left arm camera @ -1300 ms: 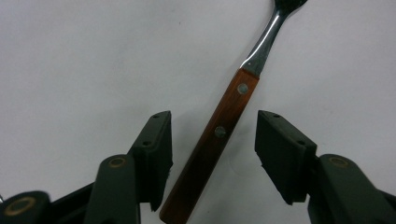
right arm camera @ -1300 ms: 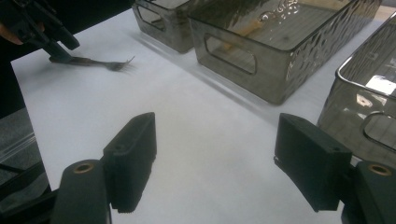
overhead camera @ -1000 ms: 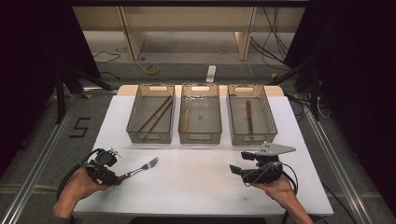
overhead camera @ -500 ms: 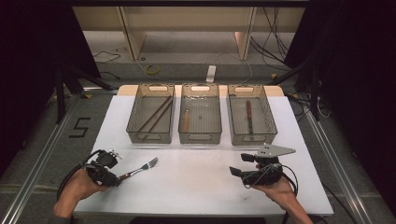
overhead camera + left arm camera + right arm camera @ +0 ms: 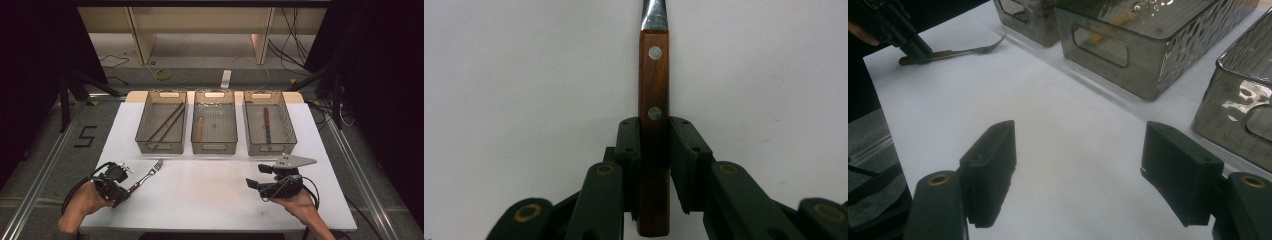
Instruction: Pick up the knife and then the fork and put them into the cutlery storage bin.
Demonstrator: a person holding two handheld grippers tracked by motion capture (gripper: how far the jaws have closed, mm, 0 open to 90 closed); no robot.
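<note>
Three clear bins [image 5: 214, 146] stand in a row; one fork [image 5: 148, 175]; two chopsticks [image 5: 167, 121]; one knife [image 5: 267, 122]; one wooden-handled utensil [image 5: 199, 131].

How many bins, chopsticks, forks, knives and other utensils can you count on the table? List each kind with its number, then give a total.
Clear bins: 3
Chopsticks: 2, in the left-hand bin
Fork: 1, wooden-handled, lying on the table between the left gripper's jaws
Knife: 1, in the right-hand bin
Wooden-handled utensil: 1, in the middle bin, kind unclear
Total: 8
</note>
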